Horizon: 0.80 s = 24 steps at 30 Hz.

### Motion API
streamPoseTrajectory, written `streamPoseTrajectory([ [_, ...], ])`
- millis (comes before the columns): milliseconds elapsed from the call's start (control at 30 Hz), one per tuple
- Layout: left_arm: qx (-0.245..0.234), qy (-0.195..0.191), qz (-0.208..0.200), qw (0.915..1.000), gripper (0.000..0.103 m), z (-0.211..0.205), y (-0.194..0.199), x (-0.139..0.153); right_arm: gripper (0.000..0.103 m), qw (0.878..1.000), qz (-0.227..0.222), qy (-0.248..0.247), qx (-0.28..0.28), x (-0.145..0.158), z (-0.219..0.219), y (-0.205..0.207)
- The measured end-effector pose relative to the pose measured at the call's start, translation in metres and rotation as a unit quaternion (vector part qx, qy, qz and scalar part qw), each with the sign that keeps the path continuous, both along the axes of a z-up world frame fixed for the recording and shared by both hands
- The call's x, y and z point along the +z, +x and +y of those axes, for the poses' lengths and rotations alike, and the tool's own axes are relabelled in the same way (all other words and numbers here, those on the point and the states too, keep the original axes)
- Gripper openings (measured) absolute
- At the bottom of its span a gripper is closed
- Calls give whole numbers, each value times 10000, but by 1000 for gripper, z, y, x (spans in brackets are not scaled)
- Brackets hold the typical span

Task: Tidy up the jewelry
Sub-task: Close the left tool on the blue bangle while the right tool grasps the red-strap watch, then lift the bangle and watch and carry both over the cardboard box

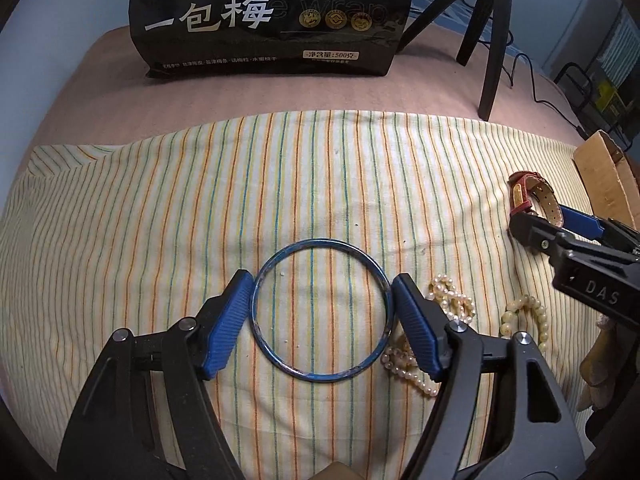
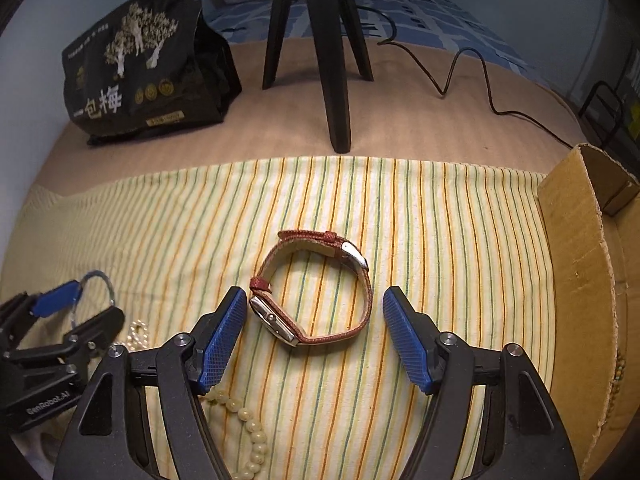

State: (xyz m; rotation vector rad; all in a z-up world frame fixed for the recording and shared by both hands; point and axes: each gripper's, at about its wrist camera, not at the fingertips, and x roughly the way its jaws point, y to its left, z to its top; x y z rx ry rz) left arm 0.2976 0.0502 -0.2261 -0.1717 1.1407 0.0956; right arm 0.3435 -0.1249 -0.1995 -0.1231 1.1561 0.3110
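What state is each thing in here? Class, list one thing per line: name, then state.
blue bangle: flat on the striped cloth, both left gripper pads against its rim.
red-strap watch: on its side, strap buckled in a loop, between the open right gripper pads.
pearl strand: loose heap on the cloth.
cardboard box: open.
snack bag: upright.
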Motion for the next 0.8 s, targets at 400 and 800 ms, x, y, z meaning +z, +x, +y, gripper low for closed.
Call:
streamPoseTrajectory([
  [400, 168, -190, -58, 9997, 73, 16, -10, 10, 57, 9995, -230, -139, 161, 7, 3, -14],
  [800, 308, -261, -242, 9989, 73, 32, -28, 32, 56, 9983, -556, 92, 155, 39, -12, -22],
])
